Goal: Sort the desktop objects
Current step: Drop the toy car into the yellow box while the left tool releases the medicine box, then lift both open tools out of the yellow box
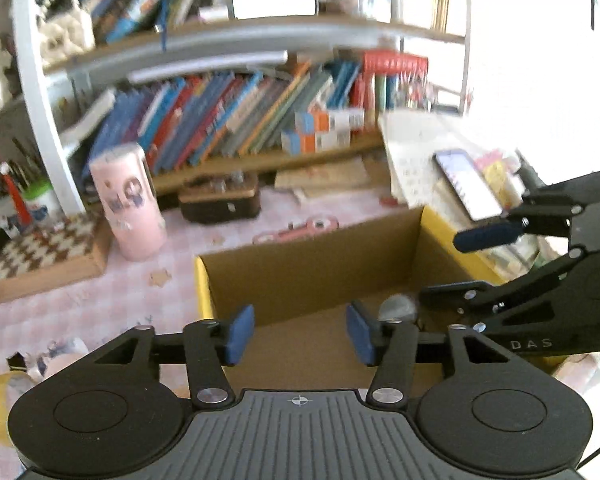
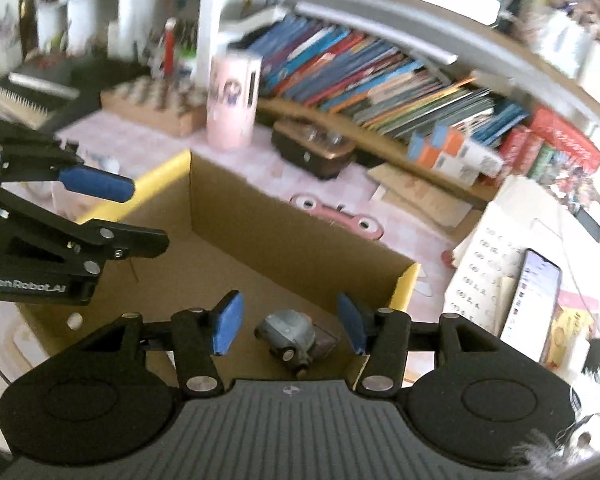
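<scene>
An open cardboard box [image 1: 308,256] with a yellow outside stands on the pink chequered desk. My left gripper [image 1: 300,334] hovers over its inside, open, with nothing between the blue pads. From the right, my right gripper [image 1: 456,266] reaches over the same box. In the right wrist view my right gripper [image 2: 290,326] is open above a small grey toy vehicle [image 2: 290,336] that lies on the box floor [image 2: 220,280]; the pads do not touch it. My left gripper [image 2: 136,216] enters that view from the left. The grey toy [image 1: 398,306] shows in part beside the left gripper's right finger.
Behind the box stand a pink patterned tumbler [image 1: 130,204], a dark wooden case [image 1: 220,200] and a pink flat item [image 1: 300,230]. A phone [image 1: 468,184] lies on papers at the right. A chequered box [image 1: 44,256] sits left, below a shelf of books [image 1: 236,120].
</scene>
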